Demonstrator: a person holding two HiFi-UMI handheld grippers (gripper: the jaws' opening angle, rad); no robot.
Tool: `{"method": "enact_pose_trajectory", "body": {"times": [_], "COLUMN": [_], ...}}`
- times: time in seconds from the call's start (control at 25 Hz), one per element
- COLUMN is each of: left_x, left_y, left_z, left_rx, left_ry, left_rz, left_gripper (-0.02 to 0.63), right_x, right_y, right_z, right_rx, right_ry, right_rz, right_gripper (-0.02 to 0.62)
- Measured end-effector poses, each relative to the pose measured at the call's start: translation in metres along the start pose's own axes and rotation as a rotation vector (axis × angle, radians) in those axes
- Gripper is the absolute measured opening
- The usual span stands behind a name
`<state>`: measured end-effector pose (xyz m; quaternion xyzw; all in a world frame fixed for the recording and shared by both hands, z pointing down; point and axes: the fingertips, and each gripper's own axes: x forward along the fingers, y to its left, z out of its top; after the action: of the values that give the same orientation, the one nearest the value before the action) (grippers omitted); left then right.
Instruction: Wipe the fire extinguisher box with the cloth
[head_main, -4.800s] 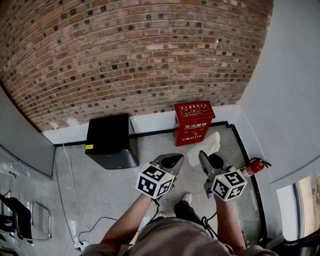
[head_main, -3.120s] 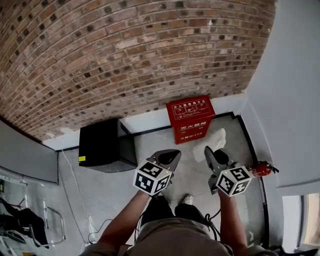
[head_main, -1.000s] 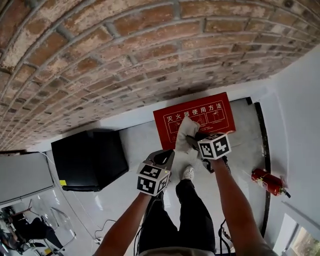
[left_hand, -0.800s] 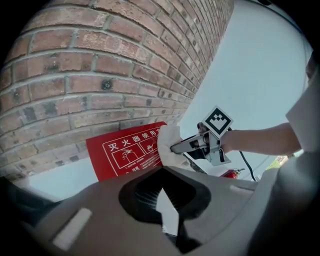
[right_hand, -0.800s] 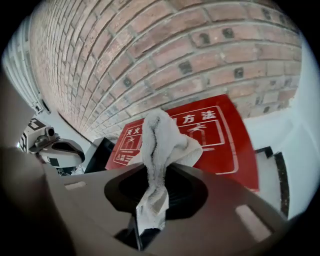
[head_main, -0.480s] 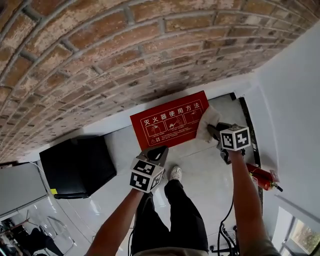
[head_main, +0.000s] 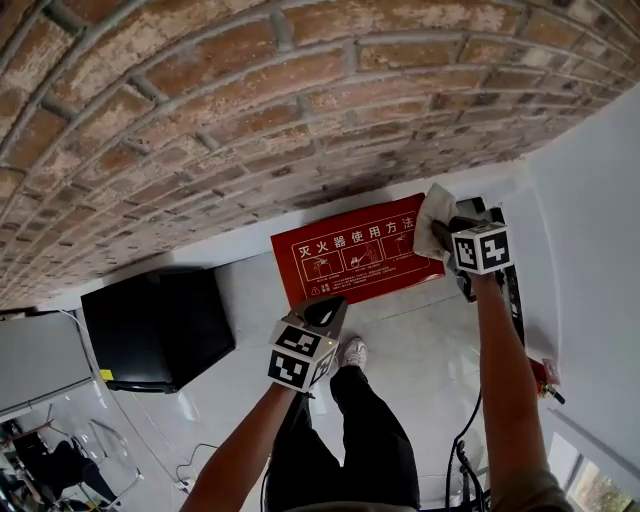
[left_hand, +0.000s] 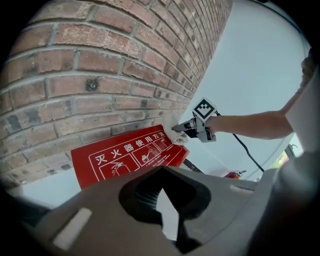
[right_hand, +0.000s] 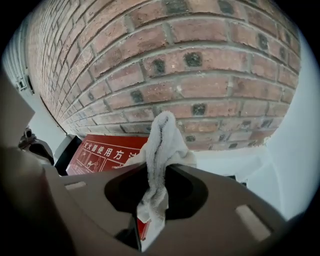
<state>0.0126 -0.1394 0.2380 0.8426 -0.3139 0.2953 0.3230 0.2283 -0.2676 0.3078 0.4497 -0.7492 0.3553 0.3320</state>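
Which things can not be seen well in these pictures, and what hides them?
- Box sides: the head view looks down on its top, which hides them.
- Extinguisher: head view, mostly behind the right arm.
- Contact of cloth with box: right gripper view, the right gripper covers it; left gripper view, too small.
- Box's small print: too small everywhere.

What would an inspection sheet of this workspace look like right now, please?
Surface: pale, glossy floor.
Job's things: red box against the brick wall; white cloth at its right end.
Clutter: black cabinet; extinguisher lying on the floor.
Grippers: right gripper shut on the cloth; left gripper shut, empty.
Cables: black cable trailing below the right arm.
Surroundings: brick wall, white wall.
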Motion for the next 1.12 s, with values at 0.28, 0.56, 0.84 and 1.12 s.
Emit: {"method": "enact_pose_trajectory", "body": {"times": [0.28, 0.56, 0.84, 1.12], "left_x": [-0.014, -0.042, -0.085, -0.122], "left_y": [0.024, 0.042, 0.066, 0.084], "left_z": [-0.018, -0.047, -0.082, -0.119], "left_rx": [-0.053, -0.128, -0.185, -0.19], "left_ry": [-0.005, -0.036, -0.072, -0.11], "left_rz": [0.045, 0.095, 0.137, 0.128], "left_gripper": [0.0, 0.0, 0.0, 0.0], "right_x": [0.027, 0.047, 0.08, 0.104], "right_y": [0.032, 0.104, 0.224, 0.325], "right_z": [0.042, 0.054, 0.048, 0.037], "right_rx": [-0.168, -0.254, -0.353, -0.409], "right_ry": [0.026, 0.012, 0.026, 0.031], "right_rz": [0.033, 0.129, 0.244, 0.284], "right_gripper": [0.097, 0.095, 0.095, 0.095]}}
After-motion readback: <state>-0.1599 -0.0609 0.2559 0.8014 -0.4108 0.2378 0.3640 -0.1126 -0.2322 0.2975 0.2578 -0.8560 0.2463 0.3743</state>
